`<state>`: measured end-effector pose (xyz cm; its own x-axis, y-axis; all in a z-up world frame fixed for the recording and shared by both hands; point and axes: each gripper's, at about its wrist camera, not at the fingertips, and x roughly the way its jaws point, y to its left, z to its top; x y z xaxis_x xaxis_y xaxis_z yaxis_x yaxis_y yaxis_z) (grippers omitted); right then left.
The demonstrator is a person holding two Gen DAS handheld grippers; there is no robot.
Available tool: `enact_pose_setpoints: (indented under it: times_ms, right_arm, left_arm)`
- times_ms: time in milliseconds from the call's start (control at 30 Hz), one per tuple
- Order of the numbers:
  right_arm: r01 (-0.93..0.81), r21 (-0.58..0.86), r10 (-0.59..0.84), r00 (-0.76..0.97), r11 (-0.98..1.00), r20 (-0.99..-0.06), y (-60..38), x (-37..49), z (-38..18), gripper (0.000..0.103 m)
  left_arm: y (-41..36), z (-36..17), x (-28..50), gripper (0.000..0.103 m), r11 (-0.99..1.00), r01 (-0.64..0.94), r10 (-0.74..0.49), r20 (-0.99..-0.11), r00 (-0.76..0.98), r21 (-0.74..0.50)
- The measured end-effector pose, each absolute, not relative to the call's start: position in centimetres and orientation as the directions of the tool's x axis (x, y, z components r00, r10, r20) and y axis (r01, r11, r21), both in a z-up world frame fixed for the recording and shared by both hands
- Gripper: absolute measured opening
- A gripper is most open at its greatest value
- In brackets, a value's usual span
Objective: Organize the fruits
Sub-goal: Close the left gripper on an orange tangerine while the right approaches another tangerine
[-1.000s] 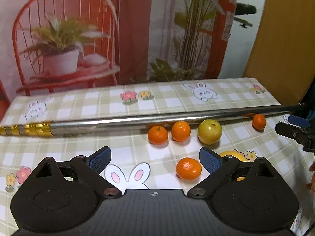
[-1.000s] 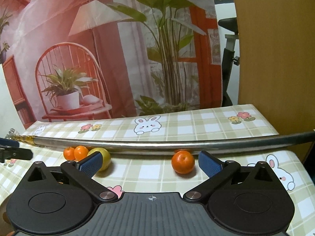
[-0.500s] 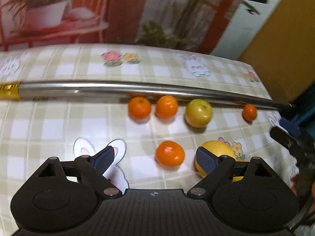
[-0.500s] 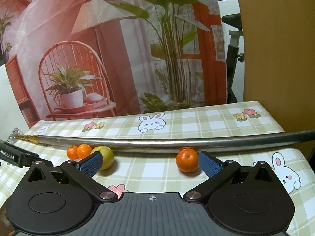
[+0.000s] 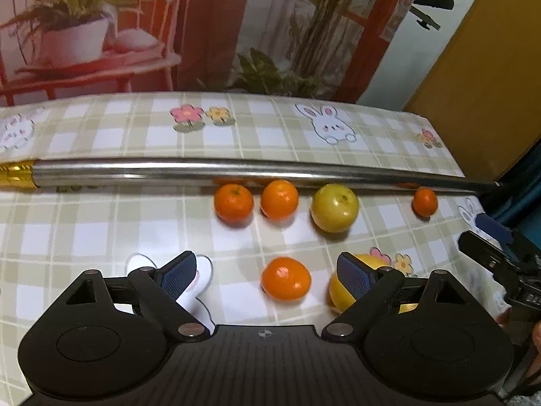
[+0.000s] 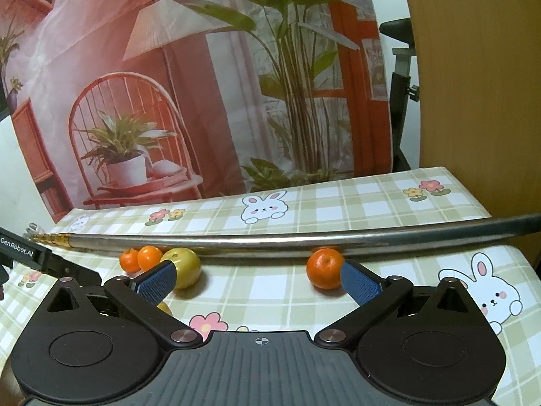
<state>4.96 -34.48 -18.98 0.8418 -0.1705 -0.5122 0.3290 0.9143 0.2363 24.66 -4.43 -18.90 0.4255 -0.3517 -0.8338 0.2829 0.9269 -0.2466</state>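
In the left wrist view two oranges (image 5: 233, 202) (image 5: 279, 199), a yellow-green fruit (image 5: 334, 207) and a small orange (image 5: 424, 201) lie in a row against a metal pole (image 5: 236, 168). A loose orange (image 5: 286, 278) lies between my open left gripper's (image 5: 267, 274) fingers, untouched. A yellow fruit (image 5: 341, 292) sits partly behind the right finger. In the right wrist view my right gripper (image 6: 258, 280) is open and empty; an orange (image 6: 325, 268) lies by its right finger and the yellow-green fruit (image 6: 184, 265) by its left.
The checked tablecloth (image 5: 101, 223) with rabbit and flower prints covers the table. The pole's gold end (image 5: 17, 176) is at the left. The right gripper shows at the right edge of the left wrist view (image 5: 500, 264). A printed backdrop (image 6: 169, 84) hangs behind the table.
The left gripper has tilted back up and shifted slightly; the loose orange now sits centred between its fingers. The right gripper has moved a little closer to its orange. Fruits have not moved.
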Motion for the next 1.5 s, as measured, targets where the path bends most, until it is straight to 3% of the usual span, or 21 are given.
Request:
enact_pose_setpoints:
  times_ms: [67, 167, 233, 333, 967, 1300, 1500]
  right_arm:
    - [0.329, 0.237, -0.171, 0.844, 0.914, -0.509, -34.5, 4.9, -19.0, 0.103]
    - [0.329, 0.238, -0.173, 0.846, 0.914, -0.504, -34.5, 4.8, -18.9, 0.103]
    - [0.329, 0.240, -0.172, 0.846, 0.914, -0.505, -34.5, 4.8, -18.9, 0.103]
    - [0.328, 0.244, -0.169, 0.846, 0.913, -0.505, -34.5, 4.8, -18.9, 0.103]
    - [0.336, 0.266, -0.163, 0.843, 0.904, -0.512, -34.9, 4.6, -19.2, 0.103]
    - [0.365, 0.214, -0.215, 0.833, 0.906, -0.510, -35.4, 4.7, -19.8, 0.101]
    - [0.400, 0.180, -0.269, 0.828, 0.899, -0.493, -36.8, 5.9, -21.2, 0.072]
  left_arm:
    - [-4.5, -18.9, 24.7, 0.089, 0.927, 0.283, -0.353, -0.834, 0.425, -0.248]
    - [-4.6, -19.2, 24.9, 0.074, 0.921, 0.281, -0.366, -0.841, 0.398, -0.268]
    - [-4.6, -19.4, 25.0, 0.054, 0.907, 0.295, -0.400, -0.838, 0.371, -0.302]
    - [-5.0, -19.6, 25.0, 0.045, 0.899, 0.303, -0.414, -0.835, 0.361, -0.315]
    - [-6.3, -22.3, 25.7, 0.042, 0.906, 0.286, -0.394, -0.869, 0.298, -0.313]
    - [-6.2, -20.2, 23.9, 0.041, 0.898, 0.365, -0.389, -0.828, 0.403, -0.244]
    - [-5.4, -18.5, 23.0, 0.041, 0.893, 0.375, -0.412, -0.783, 0.465, -0.247]
